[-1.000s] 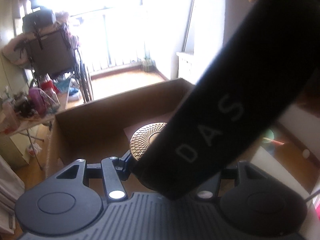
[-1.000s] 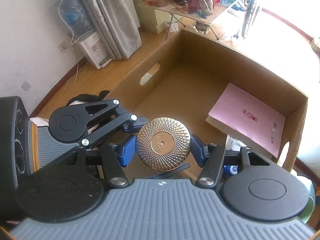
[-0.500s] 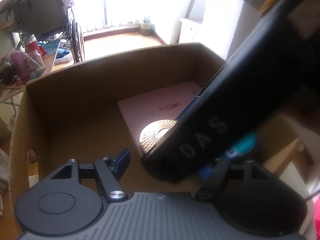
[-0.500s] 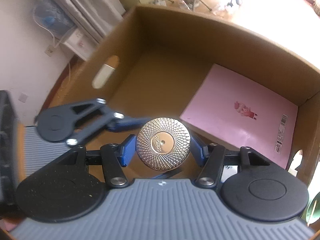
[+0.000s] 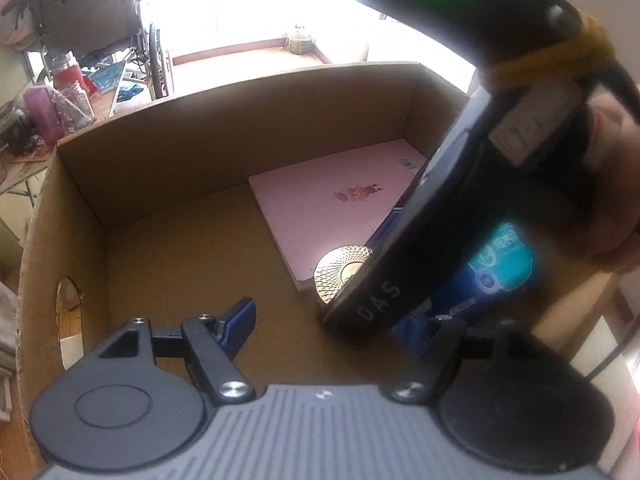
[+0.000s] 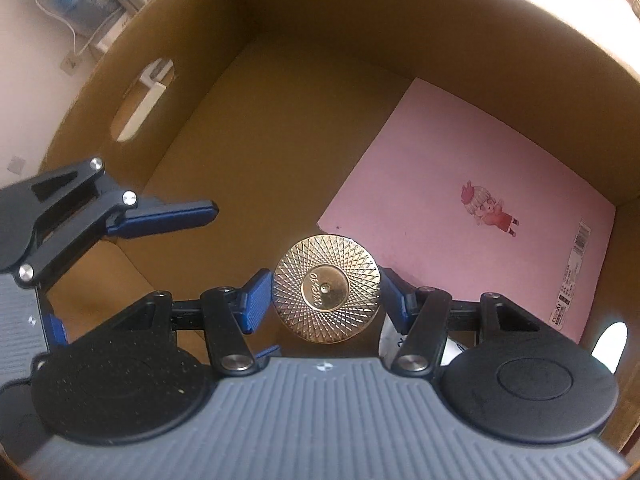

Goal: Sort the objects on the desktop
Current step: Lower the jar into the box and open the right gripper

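My right gripper (image 6: 326,290) is shut on a gold round disc (image 6: 326,288) with an engraved pattern, held low inside a cardboard box (image 6: 280,20) just above its floor. In the left wrist view the same disc (image 5: 340,276) peeks out beside the right gripper's black body (image 5: 420,240), at the near corner of a pink book (image 5: 332,208). My left gripper (image 5: 328,324) hangs inside the box (image 5: 160,152) with its jaws opening and nothing pressed between the pads. One of its blue fingers (image 6: 168,216) shows at the left of the right wrist view.
The pink book (image 6: 460,200) lies flat on the box floor at the right. A blue packet (image 5: 500,268) rests by the right wall, behind the right gripper. The left half of the floor is bare cardboard. A cluttered side table (image 5: 48,112) stands outside.
Both grippers have sunk from above the rim down into the box. My left jaws have gone from shut to apart. The right gripper has kept the gold disc throughout.
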{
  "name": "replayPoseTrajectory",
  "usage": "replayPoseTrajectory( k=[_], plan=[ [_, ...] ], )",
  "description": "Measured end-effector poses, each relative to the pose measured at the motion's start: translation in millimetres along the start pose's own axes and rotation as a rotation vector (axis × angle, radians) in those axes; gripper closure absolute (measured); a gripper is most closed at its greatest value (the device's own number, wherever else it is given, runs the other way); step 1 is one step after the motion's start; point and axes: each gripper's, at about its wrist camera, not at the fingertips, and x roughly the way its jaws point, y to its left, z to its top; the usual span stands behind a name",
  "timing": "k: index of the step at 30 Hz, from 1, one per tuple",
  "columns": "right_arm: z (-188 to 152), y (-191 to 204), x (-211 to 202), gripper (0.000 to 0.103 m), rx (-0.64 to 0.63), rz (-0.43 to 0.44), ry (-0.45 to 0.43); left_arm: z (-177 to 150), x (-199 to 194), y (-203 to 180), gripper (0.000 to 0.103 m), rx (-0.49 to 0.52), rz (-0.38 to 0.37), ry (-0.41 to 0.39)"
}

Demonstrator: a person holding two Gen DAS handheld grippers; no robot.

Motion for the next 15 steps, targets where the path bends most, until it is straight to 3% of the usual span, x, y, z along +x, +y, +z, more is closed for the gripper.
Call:
replayPoseTrajectory(
  k=[7,15],
  plan=[
    [-1.8,16.0,-6.1,0.043,-0.042,-0.075,-0.012,-21.1,-22.5,-18.0,0.028,0.009,0.010,-0.011],
    [-19.1,23.0,-48.5,0.041,0.010,-0.100,-0.109,-45.9,-80.1,-44.7,0.027,-0.005,0.018,-0.076]
  ],
)
